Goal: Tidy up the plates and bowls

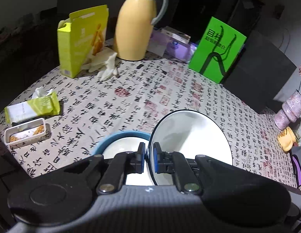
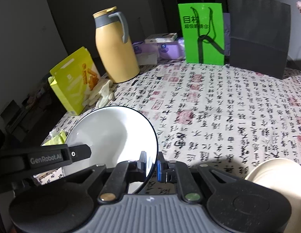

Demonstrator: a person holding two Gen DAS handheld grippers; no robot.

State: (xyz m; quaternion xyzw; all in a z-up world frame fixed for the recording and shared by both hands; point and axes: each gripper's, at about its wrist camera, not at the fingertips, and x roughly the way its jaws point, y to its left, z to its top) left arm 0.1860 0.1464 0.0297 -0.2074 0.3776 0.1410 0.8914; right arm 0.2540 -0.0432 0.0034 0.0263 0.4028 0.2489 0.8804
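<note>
Plate [image 1: 191, 136] with a thin dark rim is white and tipped up on its edge above the worktop [image 1: 150, 97]. The left tool [image 1: 149, 160] pinches its rim tight between two blue pads. The right tool [image 2: 152, 167] pinches the rim of the same kind of white plate [image 2: 111, 134] in its own view, with the other tool's black arm reaching in beside it.

Just left of the plate, low down, sits a blue bowl [image 1: 119, 136] with a white inside. A cream bowl [image 2: 274, 169] shows well to the right of the plate. Far behind the plate stand a yellow jug [image 1: 135, 25], a yellow box [image 1: 82, 38] and a green bag [image 1: 216, 48]. A black bag [image 2: 259, 35] stands right of the green bag. The cloth on the worktop is covered in black writing.
</note>
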